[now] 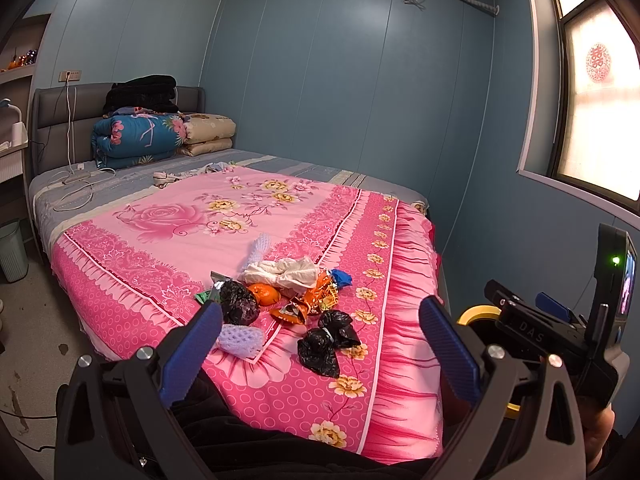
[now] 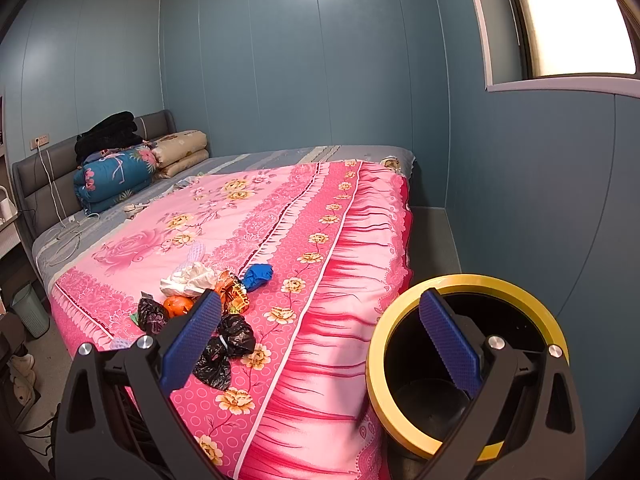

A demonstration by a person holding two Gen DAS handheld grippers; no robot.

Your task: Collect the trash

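While hovering spread and empty: left gripper, right gripper.
Black bag light, crinkly, soft; pinch at knotted middle, drop in bin.

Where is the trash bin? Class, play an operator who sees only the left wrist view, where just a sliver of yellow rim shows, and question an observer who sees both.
Observer: The yellow-rimmed bin stands right beside the bed, against its pink frill.
Operator: Is anything in it?
Observer: The part of its black inside that shows looks empty.
Operator: Is the right gripper carrying something?
Observer: No, the right gripper is open and holds nothing.
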